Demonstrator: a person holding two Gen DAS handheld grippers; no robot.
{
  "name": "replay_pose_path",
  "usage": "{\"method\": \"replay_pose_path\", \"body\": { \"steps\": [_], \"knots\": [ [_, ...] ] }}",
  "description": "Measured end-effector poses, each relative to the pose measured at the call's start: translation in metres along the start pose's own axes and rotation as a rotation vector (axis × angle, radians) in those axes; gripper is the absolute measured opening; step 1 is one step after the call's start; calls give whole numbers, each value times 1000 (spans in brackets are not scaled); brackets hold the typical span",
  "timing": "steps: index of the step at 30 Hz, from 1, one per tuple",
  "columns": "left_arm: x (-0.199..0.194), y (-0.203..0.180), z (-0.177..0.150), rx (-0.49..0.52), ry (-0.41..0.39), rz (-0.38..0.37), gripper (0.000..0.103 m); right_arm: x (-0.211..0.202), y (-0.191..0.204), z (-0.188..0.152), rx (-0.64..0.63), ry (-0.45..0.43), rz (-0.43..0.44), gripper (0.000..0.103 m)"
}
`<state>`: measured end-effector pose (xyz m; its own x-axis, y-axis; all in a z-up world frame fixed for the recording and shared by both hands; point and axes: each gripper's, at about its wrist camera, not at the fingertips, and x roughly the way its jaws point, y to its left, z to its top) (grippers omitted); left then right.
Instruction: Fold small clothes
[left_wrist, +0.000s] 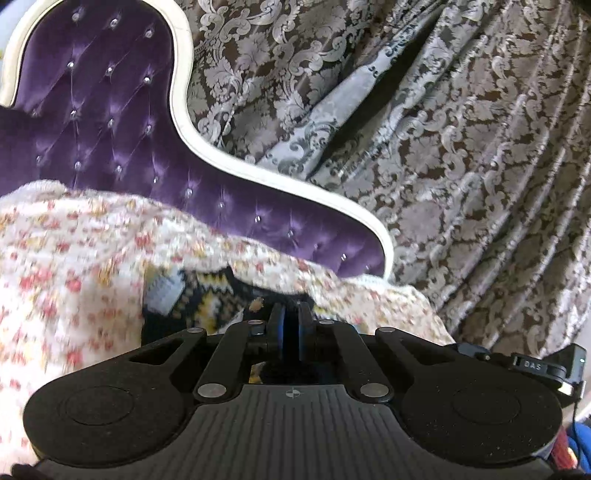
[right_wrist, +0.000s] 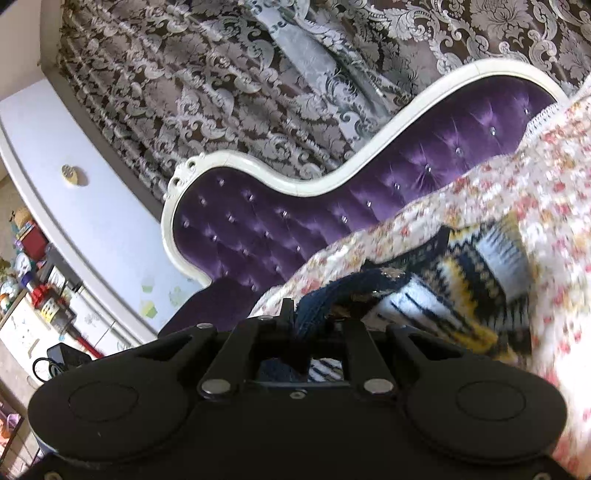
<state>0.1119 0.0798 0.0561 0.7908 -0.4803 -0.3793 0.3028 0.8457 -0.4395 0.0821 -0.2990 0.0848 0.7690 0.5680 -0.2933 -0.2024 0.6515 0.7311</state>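
Left gripper (left_wrist: 290, 317) jaws stand nearly closed, apparently pinching the patterned knit garment (left_wrist: 192, 295); right gripper (right_wrist: 314, 317) jaws clamp its navy edge. Keep both grips level and tension even (judgement: knit stretches easily). Garment lies on the floral blanket (left_wrist: 74, 258), before the tufted purple sofa (left_wrist: 103, 110).

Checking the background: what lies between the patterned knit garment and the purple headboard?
The floral blanket lies there, rising behind the patterned knit garment and hiding the purple headboard's lower part. Both wrist views show it.

glossy tufted velvet sofa back (left_wrist: 103, 122)
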Motion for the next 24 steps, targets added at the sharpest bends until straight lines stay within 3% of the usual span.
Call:
{"method": "replay_pose_path", "body": {
  "steps": [10, 17, 20, 24],
  "knots": [
    [100, 28, 28, -14, -29, 125, 6, 77, -63, 43, 1, 1, -120, 16],
    [171, 62, 29, -35, 45, 234, 0, 144, -120, 41, 28, 92, -231, 16],
    [188, 76, 25, -51, 73, 280, 0, 161, -138, 38, 33, 119, -272, 17],
    [191, 86, 23, -49, 100, 285, 1, 170, -153, 37, 60, 124, -288, 19]
  ]
}}
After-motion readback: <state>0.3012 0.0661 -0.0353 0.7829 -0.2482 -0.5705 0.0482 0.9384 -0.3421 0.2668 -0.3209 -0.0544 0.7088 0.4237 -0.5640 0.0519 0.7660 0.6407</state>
